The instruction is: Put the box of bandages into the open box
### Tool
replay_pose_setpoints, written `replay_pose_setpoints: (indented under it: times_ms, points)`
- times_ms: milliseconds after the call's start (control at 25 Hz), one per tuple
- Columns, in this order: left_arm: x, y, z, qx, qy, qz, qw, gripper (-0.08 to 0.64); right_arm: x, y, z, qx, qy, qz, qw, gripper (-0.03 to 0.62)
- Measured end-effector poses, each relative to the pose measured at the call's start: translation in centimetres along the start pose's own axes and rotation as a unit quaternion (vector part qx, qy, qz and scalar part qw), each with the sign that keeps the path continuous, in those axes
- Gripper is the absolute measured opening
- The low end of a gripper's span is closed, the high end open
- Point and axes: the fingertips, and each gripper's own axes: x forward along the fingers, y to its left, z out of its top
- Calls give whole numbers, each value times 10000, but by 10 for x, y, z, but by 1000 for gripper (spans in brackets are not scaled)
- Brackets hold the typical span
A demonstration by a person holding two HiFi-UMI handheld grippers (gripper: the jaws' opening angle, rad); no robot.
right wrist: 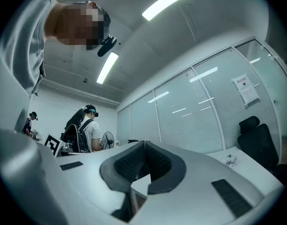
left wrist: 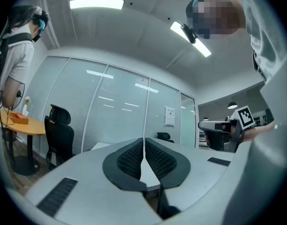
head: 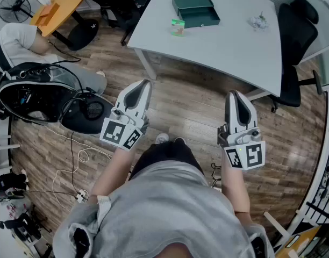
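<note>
In the head view a small green and white box of bandages (head: pixel 178 27) stands on the white table (head: pixel 229 42), just left of the open dark green box (head: pixel 195 10) with its lid beside it. My left gripper (head: pixel 144 85) and right gripper (head: pixel 234 96) hang over the wooden floor, well short of the table. Both are shut with nothing between the pads. In the left gripper view my left gripper (left wrist: pixel 144 142) points level at the glass wall, and in the right gripper view my right gripper (right wrist: pixel 144 144) does the same.
A crumpled bit of wrapper (head: pixel 258 21) lies on the table's right part. A black office chair (head: pixel 294 42) stands at the table's right. A person in white (head: pixel 24 41) sits at the left beside black gear (head: pixel 35 98) and cables on the floor.
</note>
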Motion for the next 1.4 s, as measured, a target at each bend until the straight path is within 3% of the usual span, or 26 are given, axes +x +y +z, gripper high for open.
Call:
replay_pose_setpoints:
  times_ms: [480, 840, 1080, 1400]
  points:
    - [-16, 2, 0, 55, -16, -13, 10000, 31, -10, 16, 0, 237, -134, 9, 9996, 48]
    - [1, -7, -5, 145, -12, 158, 9998, 31, -17, -8, 0, 220, -123, 154, 9996, 49]
    - [36, 10, -11, 68, -4, 85, 9999, 31, 5, -27, -5, 211, -84, 54, 9997, 49]
    - [122, 48, -12, 65, -65, -455, 9989, 32, 79, -62, -5, -35, -181, -162, 9997, 49]
